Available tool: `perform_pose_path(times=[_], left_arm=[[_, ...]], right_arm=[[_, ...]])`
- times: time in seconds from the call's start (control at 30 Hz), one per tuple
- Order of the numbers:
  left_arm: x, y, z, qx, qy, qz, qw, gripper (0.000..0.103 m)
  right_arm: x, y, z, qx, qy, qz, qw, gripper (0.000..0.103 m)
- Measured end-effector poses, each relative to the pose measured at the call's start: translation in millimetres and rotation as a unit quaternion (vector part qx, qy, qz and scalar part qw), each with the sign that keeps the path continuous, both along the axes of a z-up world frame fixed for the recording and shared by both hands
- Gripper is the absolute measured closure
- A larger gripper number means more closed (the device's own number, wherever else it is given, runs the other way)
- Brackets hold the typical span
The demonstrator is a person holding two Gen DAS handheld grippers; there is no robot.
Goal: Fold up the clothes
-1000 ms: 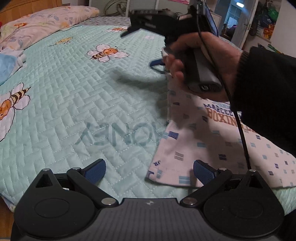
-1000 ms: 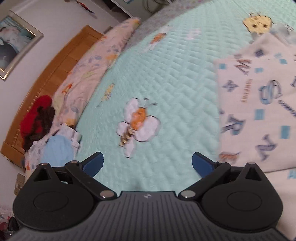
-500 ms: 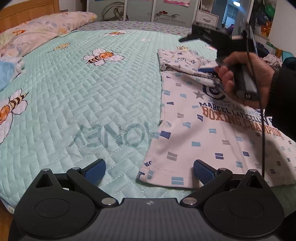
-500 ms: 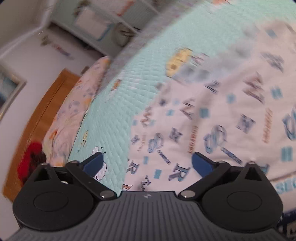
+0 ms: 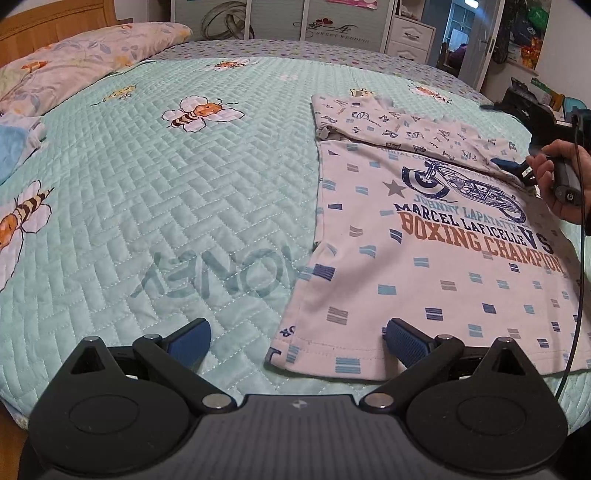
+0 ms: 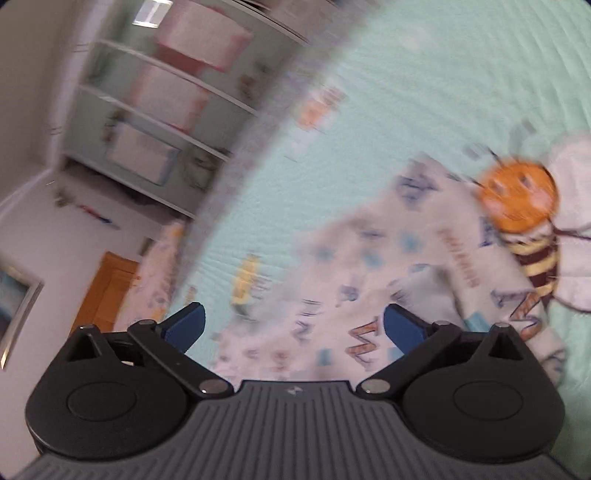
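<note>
— Two garments lie on the bed, is that right?

— Yes. Both sit on the mint quilted bedspread (image 5: 155, 192). The big one is the white T-shirt (image 5: 436, 266), spread flat with its motorcycle print and "BOXING CHAMPION" lettering facing up. Touching its far edge, and overlapping it a little, is a second piece, the letter-print garment (image 5: 388, 123), rumpled and partly folded.

— Where are your left fingers relative to the T-shirt?

— My left gripper (image 5: 297, 338) hangs over the shirt's near left corner, tilted down at the bed. Its blue fingers (image 5: 404, 338) are spread wide: one is over the hem of the shirt, the other over bare bedspread just beside that corner. Nothing is pinched between them, and I cannot tell whether the tips touch the cloth.

— And the right?

— My right gripper (image 6: 293, 326) is at the far right side of the T-shirt, held in my right hand (image 5: 557, 184) with a black cable running down from it. In its own blurred view the fingers (image 6: 404, 330) stand wide apart, though they have just been closing a little, with only the letter-print garment (image 6: 369, 288) lying below them and nothing gripped.

— Anything else near the T-shirt?

— Beyond it on the bedspread, embroidered bees (image 5: 201, 112). Well off to the left of the shirt, a floral pillow (image 5: 88, 55) against the wooden headboard (image 5: 55, 16), and a pale blue cloth (image 5: 11, 149) at the bed's edge. Behind the bed stands a wardrobe (image 5: 277, 18) with decals.
</note>
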State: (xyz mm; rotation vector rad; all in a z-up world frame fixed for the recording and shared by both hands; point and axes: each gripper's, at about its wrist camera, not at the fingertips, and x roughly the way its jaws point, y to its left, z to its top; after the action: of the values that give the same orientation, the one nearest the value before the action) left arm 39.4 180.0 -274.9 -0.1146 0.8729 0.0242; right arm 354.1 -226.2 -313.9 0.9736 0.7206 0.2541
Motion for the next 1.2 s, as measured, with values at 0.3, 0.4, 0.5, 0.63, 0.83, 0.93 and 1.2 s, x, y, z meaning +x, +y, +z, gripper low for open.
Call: perform_pose_path(times=[0.3, 0.4, 0.5, 0.63, 0.83, 0.93, 1.2], left_arm=[[4.1, -9.7, 13.9, 0.006, -0.01, -0.016, 0.9998, 0.002], [3.4, -10.6, 16.6, 0.005, -0.012, -0.02, 0.9997, 0.002], [4.3, -10.7, 15.7, -0.003, -0.008, -0.021, 0.9997, 0.002], [0.1, -17.0, 18.8, -0.008, -0.016, -0.027, 0.9995, 0.002], [-7.7, -22.7, 23.1, -0.016, -0.009, -0.031, 0.9994, 0.002], [-13.8, -20.8, 25.7, -0.012, -0.011, -0.025, 0.9995, 0.002], [-26.5, -20.3, 35.6, -0.01, -0.008, -0.022, 0.9997, 0.002]], right_arm=[[25.5, -35.8, 7.8, 0.006, 0.0, -0.044, 0.999, 0.001], [11.8, -50.5, -4.2, 0.039, 0.019, -0.057, 0.997, 0.012], [-31.8, -50.3, 2.3, 0.054, -0.007, -0.037, 0.998, 0.01], [-92.7, -46.1, 2.3, 0.069, -0.023, -0.002, 0.997, 0.006], [-169.9, -48.9, -6.0, 0.023, -0.024, -0.011, 0.999, 0.019], [-194.0, -34.5, 7.0, 0.01, -0.042, -0.019, 0.999, 0.005], [-212.1, 97.2, 4.2, 0.001, -0.022, 0.185, 0.982, 0.005]])
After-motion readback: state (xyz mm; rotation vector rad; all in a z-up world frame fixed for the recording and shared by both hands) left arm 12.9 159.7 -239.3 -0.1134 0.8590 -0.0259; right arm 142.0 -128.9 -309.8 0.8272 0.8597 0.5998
